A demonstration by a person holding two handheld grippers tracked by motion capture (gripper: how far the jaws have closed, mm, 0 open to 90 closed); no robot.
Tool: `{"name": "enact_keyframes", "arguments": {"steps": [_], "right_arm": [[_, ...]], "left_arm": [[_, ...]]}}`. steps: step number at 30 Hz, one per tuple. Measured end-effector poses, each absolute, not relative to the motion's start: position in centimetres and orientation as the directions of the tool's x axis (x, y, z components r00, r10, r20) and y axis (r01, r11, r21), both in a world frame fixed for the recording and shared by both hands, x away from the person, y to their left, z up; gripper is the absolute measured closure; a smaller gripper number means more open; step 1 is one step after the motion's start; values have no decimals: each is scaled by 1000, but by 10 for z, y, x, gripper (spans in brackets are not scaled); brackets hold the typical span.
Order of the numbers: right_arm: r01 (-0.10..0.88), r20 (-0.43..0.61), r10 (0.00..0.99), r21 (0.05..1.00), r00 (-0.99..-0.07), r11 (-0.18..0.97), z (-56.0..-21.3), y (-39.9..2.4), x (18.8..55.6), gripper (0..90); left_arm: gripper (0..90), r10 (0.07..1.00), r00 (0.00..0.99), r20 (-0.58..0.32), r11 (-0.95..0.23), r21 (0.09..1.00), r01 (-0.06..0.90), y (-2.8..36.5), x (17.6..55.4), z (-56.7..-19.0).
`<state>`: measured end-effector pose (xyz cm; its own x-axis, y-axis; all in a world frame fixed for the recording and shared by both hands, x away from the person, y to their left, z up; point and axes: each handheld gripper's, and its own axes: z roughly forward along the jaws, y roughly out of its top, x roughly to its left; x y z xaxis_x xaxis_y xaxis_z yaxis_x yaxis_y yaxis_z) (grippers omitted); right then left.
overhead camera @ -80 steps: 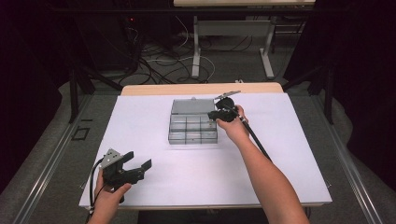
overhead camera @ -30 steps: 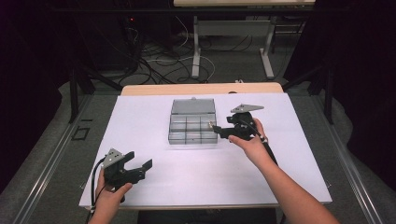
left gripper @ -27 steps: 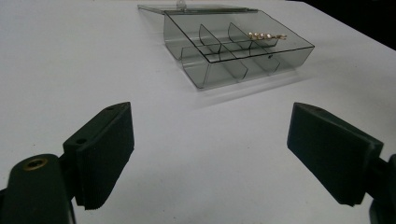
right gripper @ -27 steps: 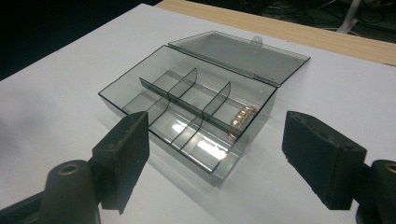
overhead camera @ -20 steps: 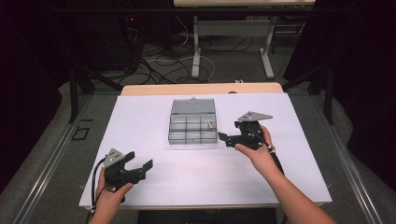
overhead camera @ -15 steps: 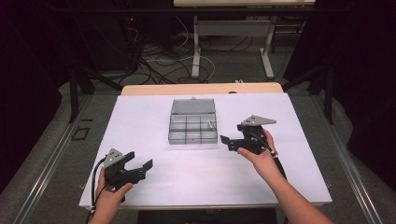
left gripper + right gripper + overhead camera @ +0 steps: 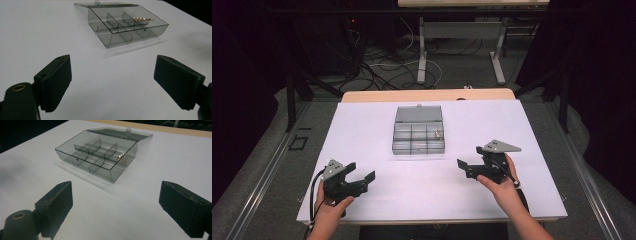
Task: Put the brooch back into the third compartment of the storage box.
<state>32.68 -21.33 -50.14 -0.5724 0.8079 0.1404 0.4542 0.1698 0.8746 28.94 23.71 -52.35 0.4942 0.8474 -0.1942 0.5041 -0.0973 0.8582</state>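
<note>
A clear smoky plastic compartment box [image 7: 418, 137] lies open in the middle of the white table, its lid folded back flat. Several small brass pieces [image 7: 143, 18] rest in its far right compartment [image 7: 438, 133] and glint through the wall [image 7: 120, 156]. My left gripper [image 7: 362, 176] rests near the front left edge, open and empty, pointed toward the box [image 7: 127, 26]. My right gripper [image 7: 470, 162] is held at the front right, open and empty, facing the box [image 7: 100, 152] from about a hand's length away.
The white table top [image 7: 377, 120] ends in a wooden strip [image 7: 427, 95] at the back. Behind it stand table legs and cables [image 7: 382, 55] on a dark floor. Bare white surface surrounds the box on all sides.
My right gripper has drawn back from the box's far right corner toward the front right of the table. The left gripper has stayed put.
</note>
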Motion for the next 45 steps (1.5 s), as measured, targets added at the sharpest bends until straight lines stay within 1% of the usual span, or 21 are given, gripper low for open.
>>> {"name": "enact_keyframes", "arguments": {"steps": [6,14,20,25,29,36,42,44,45], "right_arm": [[473,138,830,866,-540,164,-512,-232,318,53],[485,128,873,864,-471,135,-521,-259,314,0],[499,135,892,859,-431,111,-526,-277,310,0],[496,122,899,861,-421,116,-531,-287,309,0],[503,135,904,859,-406,97,-536,-295,310,0],[507,138,922,859,-362,71,-543,-306,312,0],[514,147,927,856,-344,55,-548,-313,312,0],[510,140,931,858,-336,55,-549,-315,312,0],[504,121,935,861,-334,69,-549,-317,312,0]], "left_arm": [[149,847,494,-193,-98,858,504,237,289,-523],[148,849,492,-194,-97,858,505,237,289,-523],[149,849,492,-193,-98,857,505,237,289,-524],[149,850,491,-192,-99,857,506,237,289,-524],[149,850,491,-191,-99,858,504,237,289,-524],[149,850,492,-189,-100,859,502,237,290,-524],[149,850,492,-188,-102,858,503,237,290,-524],[149,850,493,-187,-103,858,503,237,290,-524],[149,850,491,-191,-98,858,503,237,290,-524]]}}
